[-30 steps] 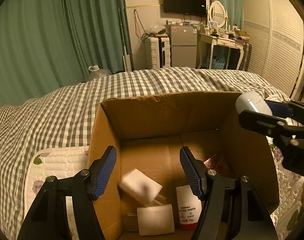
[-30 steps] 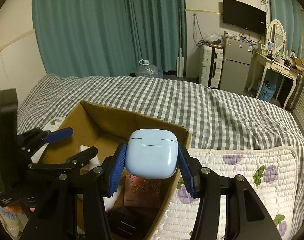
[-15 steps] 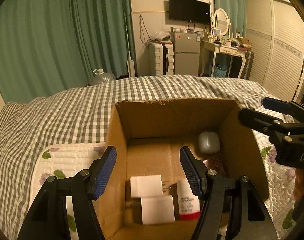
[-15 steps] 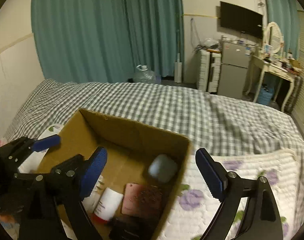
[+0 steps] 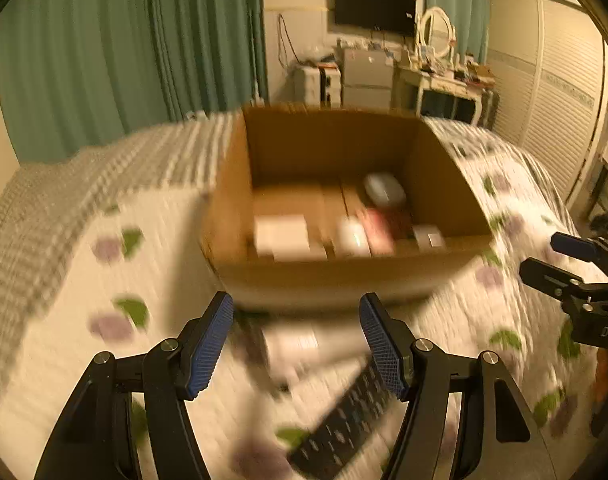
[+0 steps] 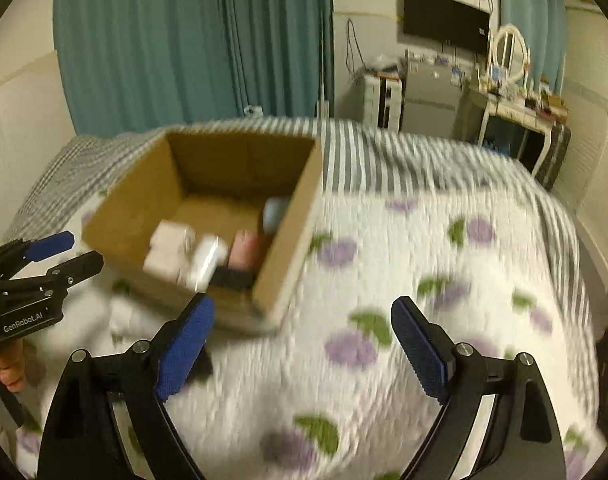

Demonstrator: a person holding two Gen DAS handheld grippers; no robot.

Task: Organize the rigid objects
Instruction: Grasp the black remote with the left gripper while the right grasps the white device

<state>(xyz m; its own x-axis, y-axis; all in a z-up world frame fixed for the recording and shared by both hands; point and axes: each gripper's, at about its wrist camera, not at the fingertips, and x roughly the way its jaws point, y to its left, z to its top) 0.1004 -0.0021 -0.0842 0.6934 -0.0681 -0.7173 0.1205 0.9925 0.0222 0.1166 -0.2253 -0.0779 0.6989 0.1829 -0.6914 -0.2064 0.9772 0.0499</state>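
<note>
1. Cardboard box (image 5: 344, 280) sits open on the floral quilt (image 5: 103, 280), ahead of both grippers. Frames are motion-blurred, so we can't read fine detail.
2. Inside the box, left wrist view: two white blocks (image 5: 281, 234) at left, a white tube (image 5: 352, 238) mid, a pinkish item (image 5: 380, 228) beside it, and the pale blue case (image 5: 384, 190) toward the far right corner. A small white piece (image 5: 428, 237) sits near the right wall.
3. On the quilt outside the box: a black remote (image 5: 344, 424) lying diagonally under our left gripper, and a blurred white object (image 5: 299, 344) just beyond it; we can't tell what it is.
4. Left gripper (image 5: 295, 340): fingers spread wide, holding nothing, hovering over the remote, short of the box.
5. Right gripper (image 6: 304, 344): fingers spread wide, nothing between them, above the quilt, right of the box's near corner.
6. Beyond: checked bedspread (image 6: 384, 160), teal curtains (image 6: 183, 40), wall TV (image 6: 444, 20).
</note>
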